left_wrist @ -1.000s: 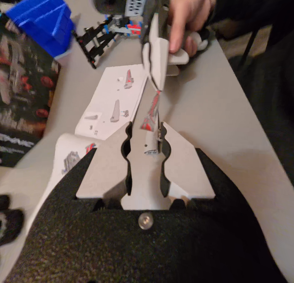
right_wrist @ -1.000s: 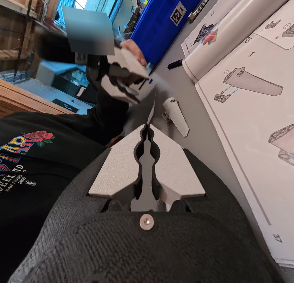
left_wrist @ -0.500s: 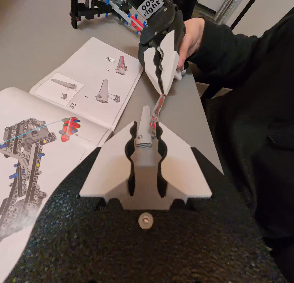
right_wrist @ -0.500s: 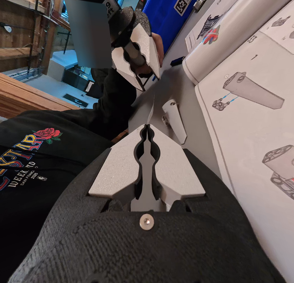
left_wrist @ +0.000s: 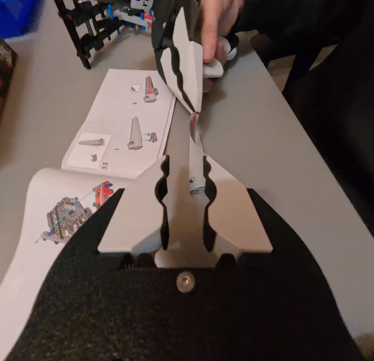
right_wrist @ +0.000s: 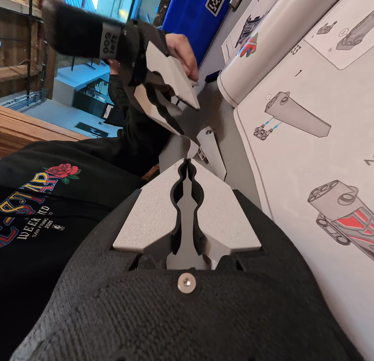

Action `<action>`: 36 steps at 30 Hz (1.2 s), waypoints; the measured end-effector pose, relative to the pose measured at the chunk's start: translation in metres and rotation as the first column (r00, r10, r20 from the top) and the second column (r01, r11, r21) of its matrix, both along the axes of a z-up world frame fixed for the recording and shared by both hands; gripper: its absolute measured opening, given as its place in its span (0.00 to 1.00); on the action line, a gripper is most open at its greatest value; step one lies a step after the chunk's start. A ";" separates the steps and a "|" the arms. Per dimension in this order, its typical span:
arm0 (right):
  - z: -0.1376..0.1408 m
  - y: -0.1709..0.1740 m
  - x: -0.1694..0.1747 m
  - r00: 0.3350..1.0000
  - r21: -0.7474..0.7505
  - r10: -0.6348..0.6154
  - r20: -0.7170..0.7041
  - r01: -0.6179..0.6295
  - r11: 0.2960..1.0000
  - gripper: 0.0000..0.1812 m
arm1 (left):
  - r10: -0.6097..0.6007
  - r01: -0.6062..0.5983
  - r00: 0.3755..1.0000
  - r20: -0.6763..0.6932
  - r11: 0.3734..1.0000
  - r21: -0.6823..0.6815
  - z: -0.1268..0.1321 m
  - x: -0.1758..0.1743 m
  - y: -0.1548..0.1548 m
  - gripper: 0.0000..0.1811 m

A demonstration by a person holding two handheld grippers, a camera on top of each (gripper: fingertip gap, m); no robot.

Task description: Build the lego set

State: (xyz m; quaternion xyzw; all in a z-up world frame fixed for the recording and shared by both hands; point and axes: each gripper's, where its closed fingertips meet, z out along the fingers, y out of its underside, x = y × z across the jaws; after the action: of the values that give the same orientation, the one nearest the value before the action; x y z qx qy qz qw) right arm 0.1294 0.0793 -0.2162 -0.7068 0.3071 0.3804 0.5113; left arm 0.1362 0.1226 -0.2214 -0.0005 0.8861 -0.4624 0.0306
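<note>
Pinched between the closed fingertips of the right gripper (right_wrist: 187, 161) is 1 thin red-printed sticker (left_wrist: 193, 126), its free end laid toward the white tapered lego panel (left_wrist: 196, 169) seen on the grey table (left_wrist: 263, 148) just ahead of the released, spread left gripper (left_wrist: 185, 158), beside the instruction booklet (left_wrist: 121, 128).

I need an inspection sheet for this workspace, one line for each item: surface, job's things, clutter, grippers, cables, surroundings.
Surface: grey table.
Job's things: white tapered panel lying on the table; red-and-grey sticker; open instruction booklet; black partly built frame.
Clutter: blue bin.
Grippers: left gripper open, around the panel's wide end; right gripper shut on the sticker.
Cables: nothing seen.
Surroundings: wooden shelving; person's hand on the right gripper.
</note>
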 end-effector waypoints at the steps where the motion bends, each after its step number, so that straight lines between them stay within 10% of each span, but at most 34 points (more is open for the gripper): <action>1: 0.000 0.000 0.000 1.000 0.005 -0.001 -0.011 0.001 1.000 0.00 | 0.013 -0.014 0.999 0.040 1.000 0.015 -0.001 0.001 0.000 0.17; 16: 0.008 -0.003 0.010 0.994 0.084 -0.037 -0.106 0.046 0.995 0.00 | 0.104 -0.175 0.841 0.531 0.981 0.085 0.023 0.021 0.006 0.26; 25: 0.012 -0.002 0.005 0.985 0.116 -0.007 -0.172 0.027 0.993 0.00 | 0.082 -0.084 0.928 0.364 0.996 -0.012 0.023 0.004 0.012 0.26; 36: 0.008 -0.001 -0.001 0.974 0.109 0.034 -0.223 -0.009 0.994 0.00 | 0.153 -0.147 0.988 -0.016 0.970 0.193 -0.037 -0.012 0.015 0.28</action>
State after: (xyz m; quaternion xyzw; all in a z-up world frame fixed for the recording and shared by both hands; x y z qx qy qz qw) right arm 0.1288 0.0787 -0.2082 -0.6342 0.3342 0.4792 0.5065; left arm 0.1238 0.1373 -0.2585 -0.0716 0.9242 -0.3717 0.0517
